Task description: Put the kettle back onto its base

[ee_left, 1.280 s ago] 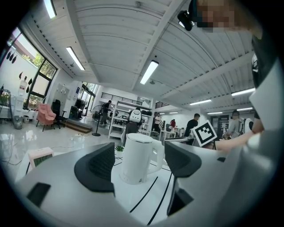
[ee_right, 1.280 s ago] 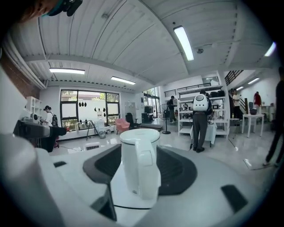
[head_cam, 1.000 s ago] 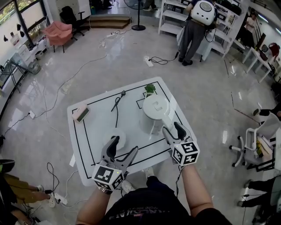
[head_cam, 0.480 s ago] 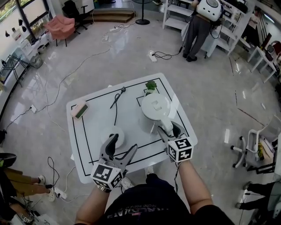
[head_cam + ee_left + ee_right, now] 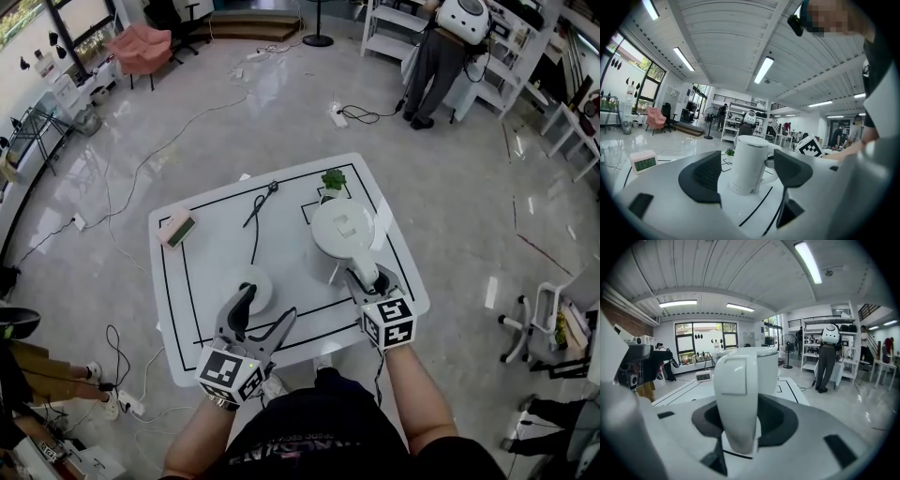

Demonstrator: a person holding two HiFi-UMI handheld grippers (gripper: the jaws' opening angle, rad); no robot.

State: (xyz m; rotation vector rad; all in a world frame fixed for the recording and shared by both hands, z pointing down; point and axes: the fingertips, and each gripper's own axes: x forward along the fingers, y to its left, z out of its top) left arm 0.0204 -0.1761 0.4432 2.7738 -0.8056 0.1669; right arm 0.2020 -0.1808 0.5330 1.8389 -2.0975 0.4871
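We should lift straight up and keep level as we cross the white table (image 5: 187,309). The kettle (image 5: 339,232) is tall, white and smooth, standing on the right, well apart from its round base (image 5: 255,284). Our left gripper (image 5: 267,306) gapes wide, empty. Our right gripper (image 5: 367,279) has just been closing on the handle (image 5: 736,399) and now pinches it.

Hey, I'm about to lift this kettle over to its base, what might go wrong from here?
One: the right gripper has just been closing its jaws on the handle of the kettle, near its lower end, so the body could swing or tip when lifted. Two: the left gripper sits open right at the base, and may block the kettle or get bumped.
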